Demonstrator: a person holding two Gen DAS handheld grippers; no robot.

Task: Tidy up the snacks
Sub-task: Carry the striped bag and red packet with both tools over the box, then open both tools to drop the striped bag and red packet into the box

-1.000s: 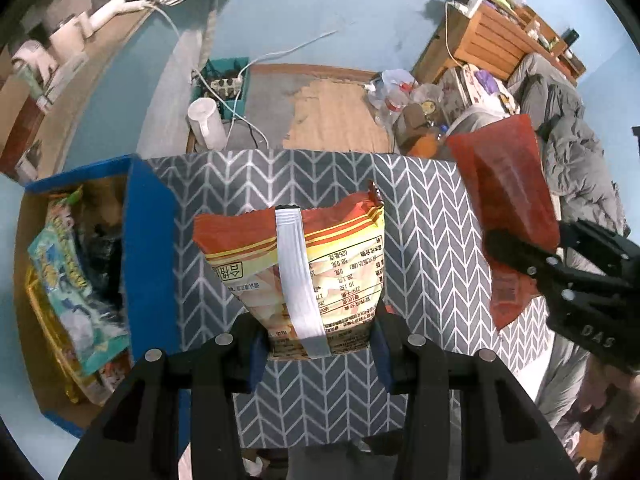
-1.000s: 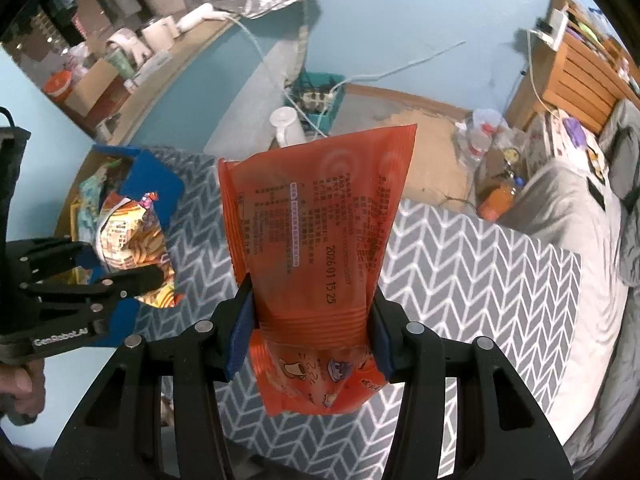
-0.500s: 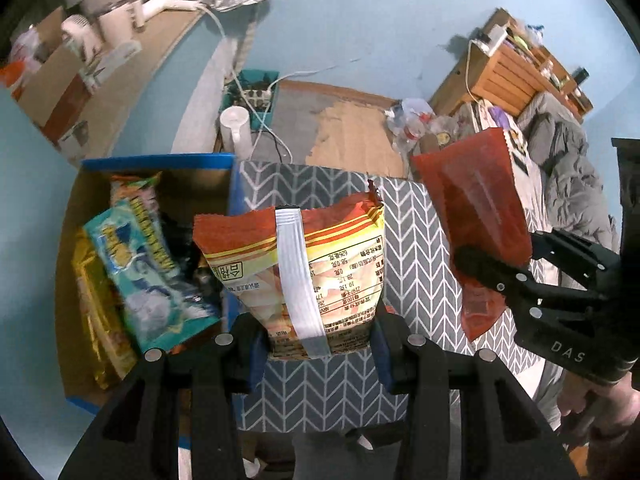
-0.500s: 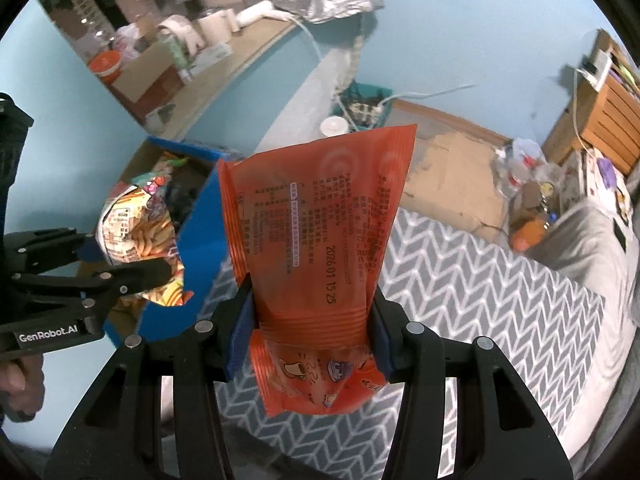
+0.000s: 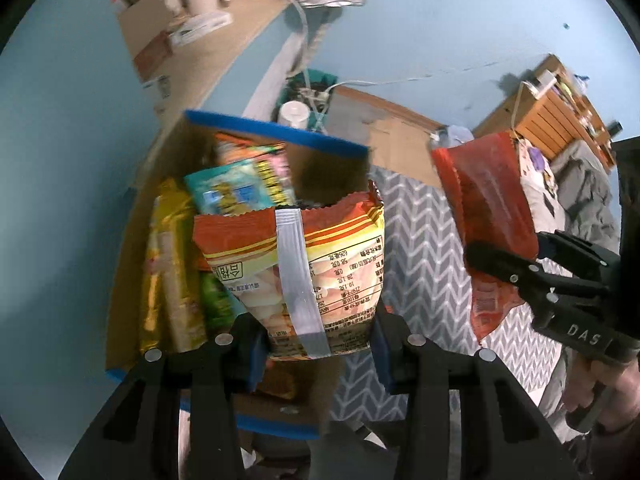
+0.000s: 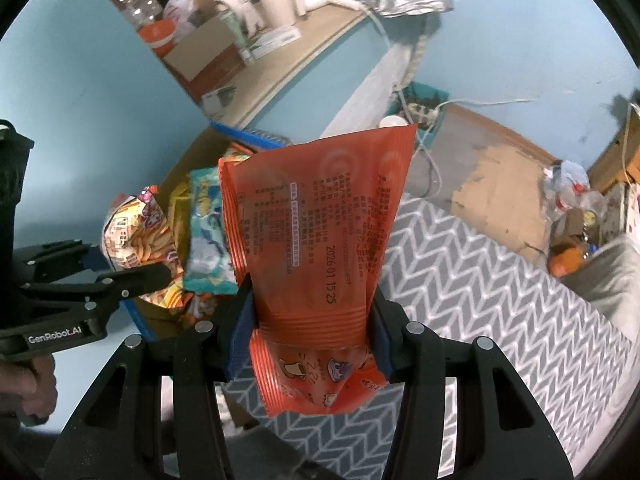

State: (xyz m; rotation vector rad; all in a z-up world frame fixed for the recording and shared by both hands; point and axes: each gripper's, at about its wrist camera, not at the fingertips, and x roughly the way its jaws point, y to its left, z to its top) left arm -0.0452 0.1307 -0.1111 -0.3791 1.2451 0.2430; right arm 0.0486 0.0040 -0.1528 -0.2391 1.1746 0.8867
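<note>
My left gripper [image 5: 316, 344] is shut on a yellow and red snack bag [image 5: 296, 264] with a silver seam, held upright over the open cardboard box [image 5: 276, 130] with blue-taped edges. The box holds several snack packs, among them a teal pack [image 5: 236, 192] and a gold pack [image 5: 168, 264]. My right gripper [image 6: 308, 332] is shut on an orange snack bag [image 6: 316, 232], held upright above the chevron-patterned surface [image 6: 500, 280] just right of the box [image 6: 248, 134]. The right gripper [image 5: 532, 276] with its orange bag [image 5: 488, 200] shows at the right of the left wrist view. The left gripper [image 6: 132, 276] shows at the left of the right wrist view.
The grey chevron surface [image 5: 420, 240] lies right of the box. A wooden counter [image 6: 280, 52] with cups, boxes and an orange-lidded container stands behind. The floor beyond has a power strip [image 6: 420, 110], cables and clutter. A wooden rack [image 5: 552, 116] stands far right.
Both grippers have moved left with their bags. The left bag now hangs over the box's inside instead of over the chevron surface. The orange bag has come nearer the box.
</note>
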